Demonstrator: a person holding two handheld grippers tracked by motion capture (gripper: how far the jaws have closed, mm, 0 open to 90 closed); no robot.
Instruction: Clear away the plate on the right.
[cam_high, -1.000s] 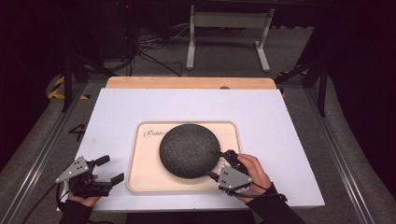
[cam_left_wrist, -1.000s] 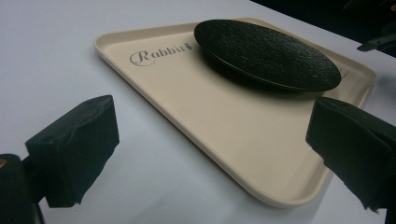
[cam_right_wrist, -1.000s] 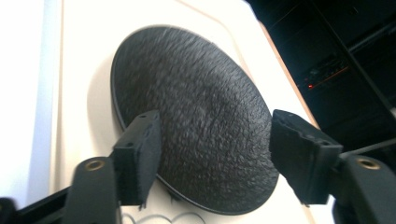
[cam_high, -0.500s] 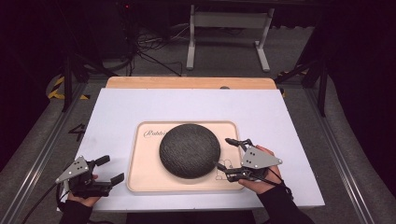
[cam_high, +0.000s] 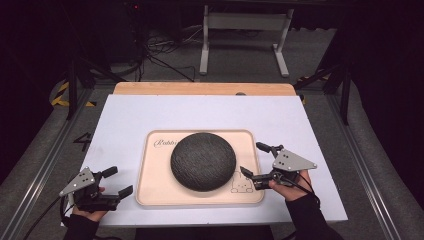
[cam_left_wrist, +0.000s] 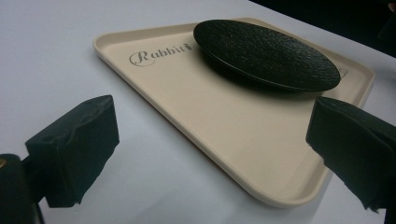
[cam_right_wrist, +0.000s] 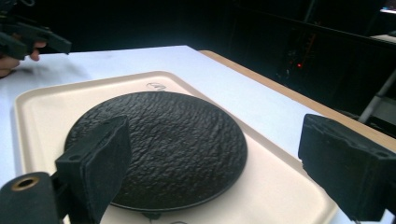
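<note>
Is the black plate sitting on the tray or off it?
On it: the plate lies flat inside the tray's rim, untouched.

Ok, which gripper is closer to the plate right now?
The right gripper: its open jaws sit at the tray's right edge beside the plate. The left gripper waits off the tray's left corner.

Rough matt black plate (cam_high: 203, 160) on smooth cream plastic tray (cam_high: 150, 190).

the cream tray (cam_left_wrist: 243, 140) carried the word "rabbit" in grey script near one corner, beside the black plate (cam_left_wrist: 266, 51). a small line drawing of a rabbit sat at the tray's opposite corner; no other text was legible.
</note>
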